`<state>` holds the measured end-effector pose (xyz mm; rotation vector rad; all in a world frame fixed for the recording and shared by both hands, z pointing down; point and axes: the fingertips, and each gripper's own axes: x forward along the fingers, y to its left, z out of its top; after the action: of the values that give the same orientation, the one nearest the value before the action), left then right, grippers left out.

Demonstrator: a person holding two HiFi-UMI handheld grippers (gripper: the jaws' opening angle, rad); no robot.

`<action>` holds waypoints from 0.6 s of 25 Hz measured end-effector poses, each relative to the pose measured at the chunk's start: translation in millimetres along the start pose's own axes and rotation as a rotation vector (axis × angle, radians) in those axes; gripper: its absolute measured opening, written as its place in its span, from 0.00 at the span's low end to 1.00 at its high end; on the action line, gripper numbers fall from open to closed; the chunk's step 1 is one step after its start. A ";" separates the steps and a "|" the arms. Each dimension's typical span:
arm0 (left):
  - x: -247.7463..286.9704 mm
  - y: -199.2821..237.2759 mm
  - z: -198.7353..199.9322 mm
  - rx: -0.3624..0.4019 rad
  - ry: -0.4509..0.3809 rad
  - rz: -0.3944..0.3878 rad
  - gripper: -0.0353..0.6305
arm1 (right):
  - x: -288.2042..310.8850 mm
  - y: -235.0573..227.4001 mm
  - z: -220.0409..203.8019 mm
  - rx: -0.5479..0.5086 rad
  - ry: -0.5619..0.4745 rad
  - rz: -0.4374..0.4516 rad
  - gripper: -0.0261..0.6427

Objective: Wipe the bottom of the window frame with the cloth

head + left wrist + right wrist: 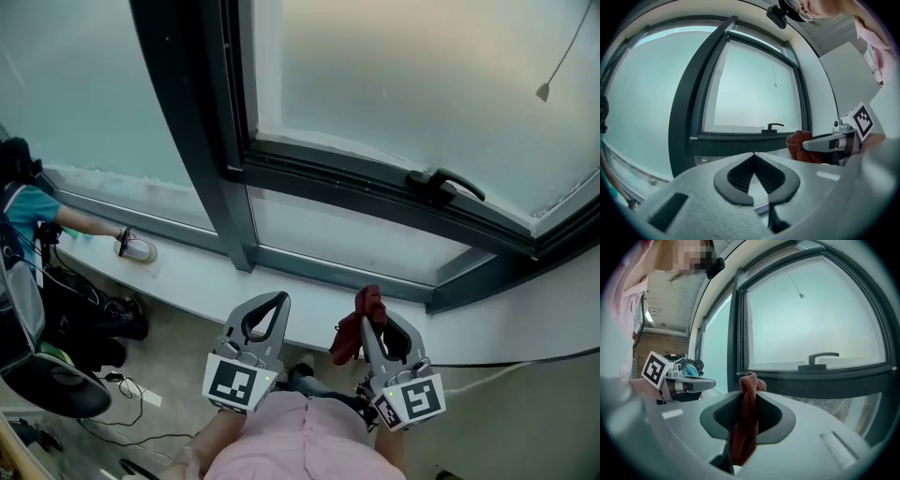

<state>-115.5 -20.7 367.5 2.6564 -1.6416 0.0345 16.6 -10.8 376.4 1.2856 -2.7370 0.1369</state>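
- Two claws sit side by side at the white sill (187, 274), below the dark window frame (328, 171).
- Right claw (375, 302) is clenched on the red cloth (352, 330). The cloth is bunched between the jaws, with its tail hanging down, clear of the frame.
- Left claw (275, 300) is clenched, tips together, with nothing in it.
- Black handle (448, 181) lies on the frame's bottom rail.

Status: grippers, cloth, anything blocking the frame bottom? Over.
Right gripper shut on red cloth, not yet on window frame. Left gripper shut, empty. Nothing seen blocking; handle sits on rail above.
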 end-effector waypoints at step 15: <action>43.9 42.3 -12.4 -0.056 0.054 0.078 0.05 | 72.3 -30.8 25.6 -0.024 -0.019 0.101 0.16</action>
<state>-133.9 -78.5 381.3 2.5266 -1.7028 0.0599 -7.1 -88.7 362.3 1.1485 -2.8115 0.1011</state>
